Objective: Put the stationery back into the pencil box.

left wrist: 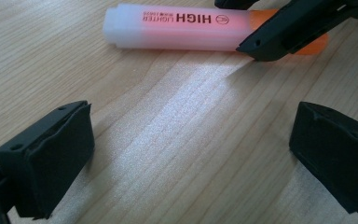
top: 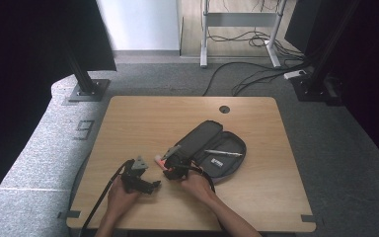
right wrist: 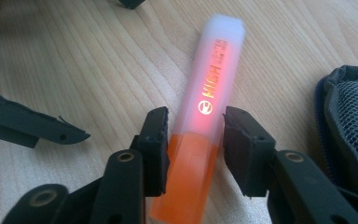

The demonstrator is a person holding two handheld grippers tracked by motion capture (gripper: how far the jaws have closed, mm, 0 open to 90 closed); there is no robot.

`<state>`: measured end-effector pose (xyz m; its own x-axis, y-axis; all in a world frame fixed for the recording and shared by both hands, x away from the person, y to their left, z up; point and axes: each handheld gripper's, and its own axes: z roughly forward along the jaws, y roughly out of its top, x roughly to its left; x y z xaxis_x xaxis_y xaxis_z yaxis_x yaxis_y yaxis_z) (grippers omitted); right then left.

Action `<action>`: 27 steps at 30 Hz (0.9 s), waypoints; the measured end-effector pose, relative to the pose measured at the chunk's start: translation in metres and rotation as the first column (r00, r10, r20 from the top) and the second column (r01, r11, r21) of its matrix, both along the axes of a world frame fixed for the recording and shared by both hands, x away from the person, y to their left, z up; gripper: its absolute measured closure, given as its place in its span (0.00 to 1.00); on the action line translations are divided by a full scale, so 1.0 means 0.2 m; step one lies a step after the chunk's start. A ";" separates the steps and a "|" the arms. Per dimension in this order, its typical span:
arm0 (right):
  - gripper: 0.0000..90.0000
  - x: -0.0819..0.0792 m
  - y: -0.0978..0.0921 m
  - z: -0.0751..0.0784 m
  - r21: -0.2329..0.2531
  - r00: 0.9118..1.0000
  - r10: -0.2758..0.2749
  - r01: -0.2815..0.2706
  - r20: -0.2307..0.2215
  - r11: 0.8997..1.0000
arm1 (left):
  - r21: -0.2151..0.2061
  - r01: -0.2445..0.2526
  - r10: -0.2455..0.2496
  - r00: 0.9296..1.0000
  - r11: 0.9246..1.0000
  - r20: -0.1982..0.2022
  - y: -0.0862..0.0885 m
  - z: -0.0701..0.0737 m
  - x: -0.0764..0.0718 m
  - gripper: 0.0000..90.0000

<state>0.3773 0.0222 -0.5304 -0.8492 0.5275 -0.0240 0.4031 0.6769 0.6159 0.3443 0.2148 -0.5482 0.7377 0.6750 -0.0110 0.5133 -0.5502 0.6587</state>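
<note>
An orange-pink highlighter (top: 159, 159) with a frosted body lies on the wooden table (top: 177, 113), left of an open dark pencil case (top: 237, 160). In the right gripper view the highlighter (right wrist: 209, 93) runs between my right gripper's (right wrist: 196, 126) jaws, whose pads press its sides where the orange cap meets the body. The highlighter rests flat on the wood. My left gripper (left wrist: 191, 140) hangs open over bare wood just short of the highlighter (left wrist: 177, 30), its jaws wide apart. From above, the left gripper (top: 153, 185) sits close beside the right gripper (top: 167, 162).
A silver pen (top: 223, 153) lies across the pencil case, whose mesh pocket (right wrist: 349, 107) lies just right of the right gripper. A round cable hole (top: 224, 109) marks the table's far edge. Desk legs and cables stand on the floor beyond.
</note>
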 end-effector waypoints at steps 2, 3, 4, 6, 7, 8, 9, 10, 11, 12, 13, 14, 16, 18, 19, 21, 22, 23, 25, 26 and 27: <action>0.72 0.00 0.00 0.00 0.003 1.000 0.000 0.000 -0.007 1.000 | -0.001 0.001 -0.001 1.000 1.000 0.000 0.00 0.00 0.00 0.00; 0.73 0.00 0.00 0.00 0.004 1.000 0.001 -0.001 -0.008 1.000 | -0.001 0.001 -0.001 1.000 1.000 0.000 0.00 0.00 0.00 0.00; 0.73 0.00 0.00 0.00 0.004 1.000 -0.002 0.002 -0.009 1.000 | -0.001 0.001 -0.001 1.000 1.000 0.000 0.00 0.00 0.00 0.00; 0.73 -0.01 0.00 0.00 0.003 1.000 -0.008 0.008 -0.006 1.000 | -0.001 0.002 -0.002 1.000 1.000 0.000 0.00 0.00 0.00 0.00; 0.73 -0.01 0.00 0.00 0.002 1.000 -0.010 0.010 -0.004 1.000 | -0.001 0.002 -0.002 1.000 1.000 0.000 0.00 0.00 0.00 0.00; 0.73 -0.01 0.00 0.00 0.000 1.000 -0.012 0.012 -0.002 1.000 | -0.001 0.002 -0.002 1.000 1.000 0.000 0.00 0.00 0.00 0.00; 0.73 -0.01 0.01 0.00 -0.002 1.000 -0.013 0.013 -0.001 1.000 | -0.001 0.002 -0.002 1.000 1.000 0.000 0.00 0.00 0.00 0.00; 0.73 -0.01 0.01 0.00 -0.001 1.000 -0.015 0.015 0.000 1.000 | -0.001 0.002 -0.002 1.000 1.000 0.000 0.00 0.00 0.00 0.00; 0.73 -0.01 0.01 0.00 0.001 1.000 -0.017 0.017 0.000 1.000 | 0.000 0.002 -0.002 1.000 1.000 0.000 0.00 0.00 0.00 0.00; 0.73 -0.01 0.01 0.00 0.003 1.000 -0.018 0.018 -0.001 1.000 | -0.001 0.002 -0.002 1.000 1.000 0.000 0.00 0.00 0.00 0.00; 0.73 -0.01 0.00 0.00 0.002 1.000 -0.017 0.017 -0.001 1.000 | -0.001 0.002 -0.002 1.000 1.000 0.000 0.00 0.00 0.00 0.00; 0.73 -0.01 0.01 0.00 0.000 1.000 -0.018 0.018 0.000 1.000 | -0.001 0.002 -0.002 1.000 1.000 0.000 0.00 0.00 0.00 0.00; 0.73 -0.02 0.01 0.01 -0.001 1.000 -0.017 0.017 0.003 1.000 | -0.001 0.001 -0.001 1.000 1.000 0.000 0.00 0.00 0.00 0.00; 0.73 -0.02 0.01 0.01 -0.005 1.000 -0.015 0.015 0.005 1.000 | -0.003 0.000 0.000 1.000 1.000 0.000 0.00 0.00 0.00 0.00; 0.73 -0.02 0.01 0.01 -0.006 1.000 -0.014 0.014 0.006 1.000 | -0.003 0.001 -0.001 1.000 1.000 0.000 0.00 0.00 0.00 0.00; 0.73 -0.02 0.01 0.02 -0.005 1.000 -0.010 0.010 0.012 1.000 | 0.000 0.003 -0.003 1.000 1.000 -0.001 0.00 0.00 0.00 0.00; 0.73 -0.02 0.01 0.03 -0.007 1.000 -0.008 0.008 0.013 1.000 | -0.001 0.003 -0.003 1.000 1.000 -0.001 0.00 0.00 0.00 0.00; 0.73 -0.03 0.00 0.03 -0.006 1.000 -0.007 0.008 0.016 1.000 | 0.000 0.003 -0.003 1.000 1.000 -0.001 0.00 0.00 0.00 0.00; 0.73 -0.03 0.00 0.04 -0.003 1.000 -0.010 0.010 0.018 1.000 | -0.001 0.003 -0.003 1.000 1.000 -0.001 0.00 0.00 0.00 0.00; 0.73 -0.03 0.00 0.05 -0.003 1.000 -0.010 0.010 0.020 1.000 | -0.002 0.003 -0.003 1.000 1.000 -0.001 0.00 0.00 0.00 0.00; 0.73 -0.03 0.00 0.05 -0.001 1.000 -0.010 0.010 0.020 1.000 | -0.002 0.002 -0.002 1.000 1.000 -0.001 0.00 0.00 0.00 0.00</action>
